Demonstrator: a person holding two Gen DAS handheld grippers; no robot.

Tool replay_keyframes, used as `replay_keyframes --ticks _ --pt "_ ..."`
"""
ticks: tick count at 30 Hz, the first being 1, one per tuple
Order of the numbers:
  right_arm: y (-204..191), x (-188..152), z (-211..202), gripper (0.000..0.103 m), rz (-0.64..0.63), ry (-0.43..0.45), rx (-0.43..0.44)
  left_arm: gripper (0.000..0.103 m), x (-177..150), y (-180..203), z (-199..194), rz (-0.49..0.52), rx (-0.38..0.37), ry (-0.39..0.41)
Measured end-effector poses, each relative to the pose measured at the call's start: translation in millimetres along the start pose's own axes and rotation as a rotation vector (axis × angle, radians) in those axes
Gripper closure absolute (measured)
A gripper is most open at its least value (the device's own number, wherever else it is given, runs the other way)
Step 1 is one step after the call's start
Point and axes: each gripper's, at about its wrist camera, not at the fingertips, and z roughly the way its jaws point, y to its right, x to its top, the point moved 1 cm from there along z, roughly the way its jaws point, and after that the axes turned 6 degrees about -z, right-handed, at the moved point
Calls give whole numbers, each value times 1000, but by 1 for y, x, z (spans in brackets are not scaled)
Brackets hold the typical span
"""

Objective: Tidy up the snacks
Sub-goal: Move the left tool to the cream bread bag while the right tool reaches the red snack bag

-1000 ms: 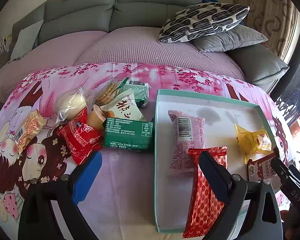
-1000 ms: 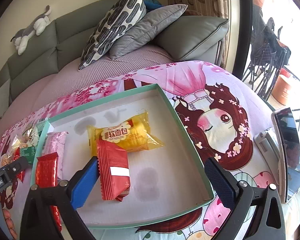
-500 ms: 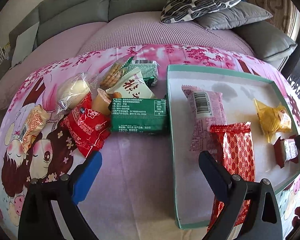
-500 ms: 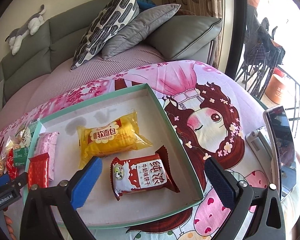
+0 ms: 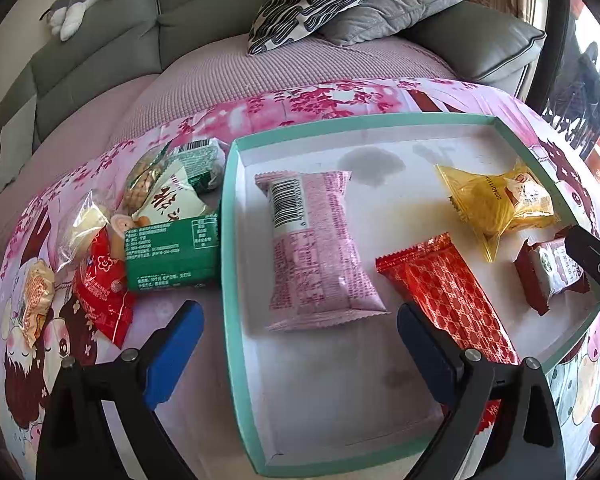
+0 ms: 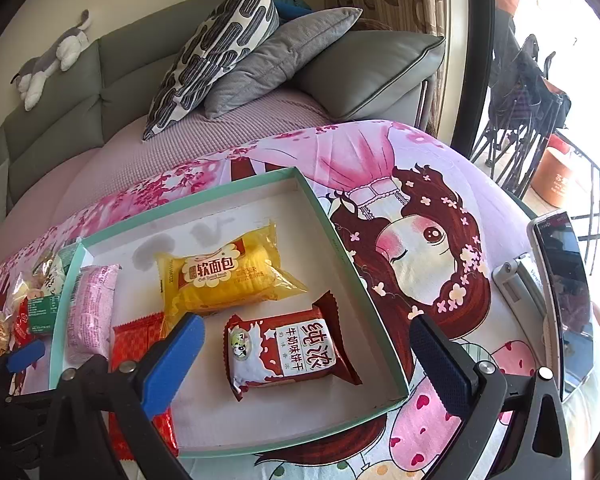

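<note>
— Four packets lie in the tray (image 5: 228, 240), am I right? Take me through it, biggest thing first.

— The grey sofa (image 6: 112, 80) fills the back, a patterned cushion (image 6: 216, 48) leaning on a plain grey cushion (image 6: 276, 56), a stuffed toy (image 6: 48, 68) on the backrest. In front, a pink cartoon cloth (image 6: 420, 208) covers the bench. The mint-rimmed tray sits on it. Inside: a pink packet (image 5: 316, 248) at the left, a red foil packet (image 5: 448, 296) beside it, a yellow bread packet (image 6: 220, 276) behind, and a dark red biscuit packet (image 6: 288, 356) nearest the right wall.

— And outside the tray?

— A heap of loose snacks (image 5: 140, 220) just left of the rim, a green box (image 5: 172, 252) touching the wall, a red pouch (image 5: 100, 284) beside it. A phone on a stand (image 6: 560, 304) sits at the far right, well apart.

— The tools?

— The left gripper (image 5: 296, 344) hovers with jaws spread wide, one side over the cloth, the other over the red foil packet, holding nothing. The right gripper (image 6: 308, 356) has jaws released too, straddling the biscuit packet and the tray's right wall without touching them.

— Anything blocking?

— The tray wall stands between the heap and the tray floor.
</note>
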Motion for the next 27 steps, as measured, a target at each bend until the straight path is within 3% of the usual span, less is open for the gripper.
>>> replay_keyframes --ticks 6,11,18,27 --pt "-3 1 0 0 -9 -1 4 6 3 11 2 15 -17 11" --pt "-5 0 2 0 -17 -5 8 6 4 -3 -2 -19 -7 14" --pt "-24 2 0 0 -67 13 35 6 12 -50 -15 -151 15 56" --pt "-80 4 -7 0 -186 63 126 6 7 -136 -17 -354 121 56"
